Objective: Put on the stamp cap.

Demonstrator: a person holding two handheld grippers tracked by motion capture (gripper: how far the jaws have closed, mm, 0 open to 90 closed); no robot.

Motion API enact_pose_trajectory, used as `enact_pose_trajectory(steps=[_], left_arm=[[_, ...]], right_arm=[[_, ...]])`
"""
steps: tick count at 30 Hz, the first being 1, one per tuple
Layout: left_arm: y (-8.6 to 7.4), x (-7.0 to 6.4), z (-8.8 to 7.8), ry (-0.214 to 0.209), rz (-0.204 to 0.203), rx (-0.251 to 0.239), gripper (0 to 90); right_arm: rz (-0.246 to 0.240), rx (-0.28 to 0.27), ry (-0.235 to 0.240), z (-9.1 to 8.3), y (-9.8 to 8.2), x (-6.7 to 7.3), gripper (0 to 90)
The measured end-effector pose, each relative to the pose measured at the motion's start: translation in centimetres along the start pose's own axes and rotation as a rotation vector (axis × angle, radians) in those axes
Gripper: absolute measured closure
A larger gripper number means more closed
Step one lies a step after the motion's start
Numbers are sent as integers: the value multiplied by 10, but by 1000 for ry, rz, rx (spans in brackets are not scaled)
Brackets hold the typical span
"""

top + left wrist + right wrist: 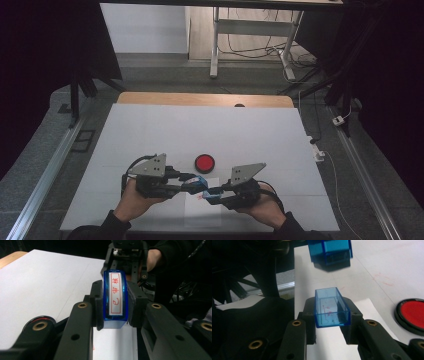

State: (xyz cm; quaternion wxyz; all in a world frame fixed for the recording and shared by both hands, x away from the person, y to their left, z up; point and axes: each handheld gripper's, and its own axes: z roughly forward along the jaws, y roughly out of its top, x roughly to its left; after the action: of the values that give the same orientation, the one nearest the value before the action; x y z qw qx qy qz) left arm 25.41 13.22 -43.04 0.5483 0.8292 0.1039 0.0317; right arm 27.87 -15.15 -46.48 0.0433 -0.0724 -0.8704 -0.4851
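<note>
— Where is the blue stamp?

— Clamped between the jaws of the left gripper, its red-lettered label facing that gripper's camera, held just above a white sheet of paper at the near edge of the table.

— And its cap?

— The clear blue cap sits gripped in the right gripper, open side up, just apart from the stamp. A red ink pad lies on the table just beyond both grippers.
</note>
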Motion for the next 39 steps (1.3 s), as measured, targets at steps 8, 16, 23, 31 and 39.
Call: enact_pose_trajectory(steps=[8, 16, 23, 31, 39], left_arm=[[1, -3, 4, -22, 32, 9, 702], [1, -5, 5, -31, 51, 14, 702], [1, -5, 6, -43, 59, 14, 702], [0, -4, 6, -77, 64, 15, 702], [-2, -1, 8, -113, 39, 4, 702]], right_arm=[[-31, -8, 39, 10, 6, -2, 687], [-46, -7, 64, 15, 9, -2, 688], [-49, -16, 84, 16, 10, -1, 688], [-57, -15, 102, 15, 11, -1, 688], [-85, -17, 116, 15, 12, 1, 689]])
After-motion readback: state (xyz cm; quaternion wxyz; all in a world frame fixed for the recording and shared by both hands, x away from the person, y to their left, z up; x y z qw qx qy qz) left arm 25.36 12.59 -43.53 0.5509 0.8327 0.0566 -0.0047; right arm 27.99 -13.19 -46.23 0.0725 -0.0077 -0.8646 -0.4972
